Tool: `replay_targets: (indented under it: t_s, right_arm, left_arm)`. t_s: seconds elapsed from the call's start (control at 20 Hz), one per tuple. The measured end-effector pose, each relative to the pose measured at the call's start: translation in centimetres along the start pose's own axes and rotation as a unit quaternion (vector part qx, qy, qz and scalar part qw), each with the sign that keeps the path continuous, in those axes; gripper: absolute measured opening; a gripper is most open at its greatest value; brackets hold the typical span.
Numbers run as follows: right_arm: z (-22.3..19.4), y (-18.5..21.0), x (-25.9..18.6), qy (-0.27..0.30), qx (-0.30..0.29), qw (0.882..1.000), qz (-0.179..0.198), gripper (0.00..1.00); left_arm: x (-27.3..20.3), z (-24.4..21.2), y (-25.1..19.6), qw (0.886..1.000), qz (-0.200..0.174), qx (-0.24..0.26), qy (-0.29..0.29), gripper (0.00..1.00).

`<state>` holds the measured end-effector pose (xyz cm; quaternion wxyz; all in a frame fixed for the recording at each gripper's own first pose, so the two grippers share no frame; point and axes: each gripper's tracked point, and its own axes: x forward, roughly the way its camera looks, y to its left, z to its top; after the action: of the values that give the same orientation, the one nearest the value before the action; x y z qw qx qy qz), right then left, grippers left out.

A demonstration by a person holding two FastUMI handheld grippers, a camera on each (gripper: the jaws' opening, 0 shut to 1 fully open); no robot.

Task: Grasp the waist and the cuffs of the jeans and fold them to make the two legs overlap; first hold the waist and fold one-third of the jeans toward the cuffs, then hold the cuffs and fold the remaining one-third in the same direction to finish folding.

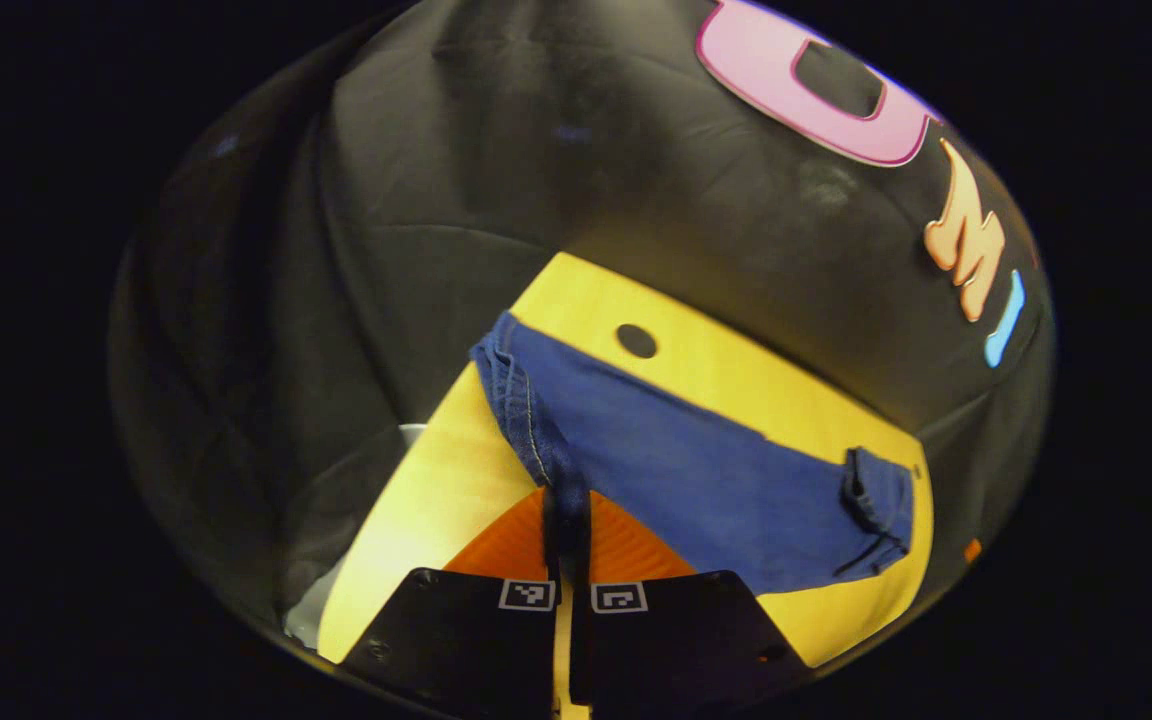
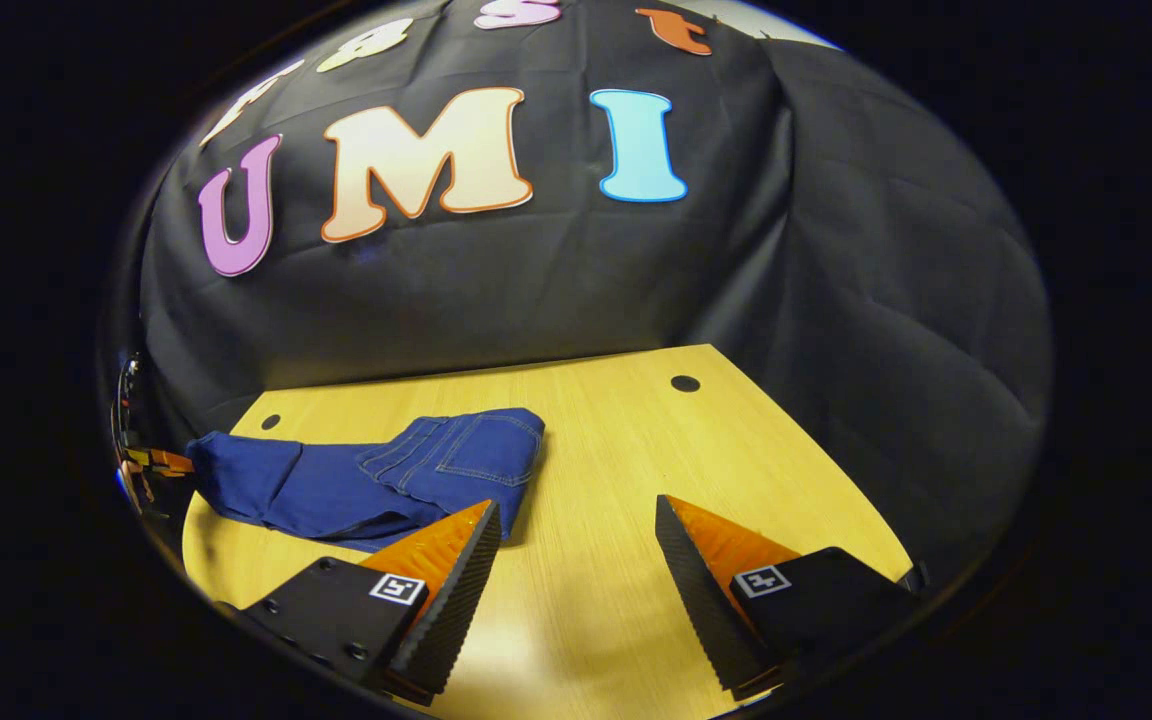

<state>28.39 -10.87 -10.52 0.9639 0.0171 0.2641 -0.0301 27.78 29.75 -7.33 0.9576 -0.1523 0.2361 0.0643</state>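
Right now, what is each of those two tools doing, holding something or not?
Left tool: closed on the cuff end of the jeans.
Right tool: open, holding nothing, above the table beside the jeans' waist.

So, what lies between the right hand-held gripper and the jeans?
Nothing: in the right gripper view, only bare table separates the open right hand-held gripper from the jeans.

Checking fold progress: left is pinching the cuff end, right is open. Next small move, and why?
Probably carry the left hand-held gripper, shut on the jeans at the cuff end, over toward the folded waist. The right hand-held gripper hangs open over the table.
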Motion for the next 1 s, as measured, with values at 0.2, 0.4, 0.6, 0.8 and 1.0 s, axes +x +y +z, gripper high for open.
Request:
replay_targets:
  t_s: [0.2,0.4,0.6,0.8,1.0]
  right_arm:
    - [0.2,-2.5,-0.8,-0.005,0.003,1.0,-0.009,0.96]
    - [-0.1,-4.9,-1.4,-0.003,-0.01,1.0,-0.008,0.96]
    - [-0.9,-6.6,-1.7,0.005,-0.029,1.0,0.007,0.96]
    - [-1.1,-8.1,-1.7,0.006,-0.034,0.999,0.023,0.94]
    - [-0.9,-9.2,-1.6,0.006,-0.032,0.999,0.036,0.94]
  left_arm:
    - [-2.5,1.4,-9.1,0.997,-0.056,0.049,-0.018,0.0]
    - [-3.5,3.1,-19.9,0.988,-0.135,0.064,-0.038,0.0]
    - [-3.7,1.4,-32.5,0.972,-0.212,0.092,-0.032,0.0]
    - [-2.4,-3.8,-43.0,0.958,-0.251,0.136,-0.003,0.0]
    - [0.3,-10.9,-47.5,0.95,-0.247,0.187,0.038,0.0]
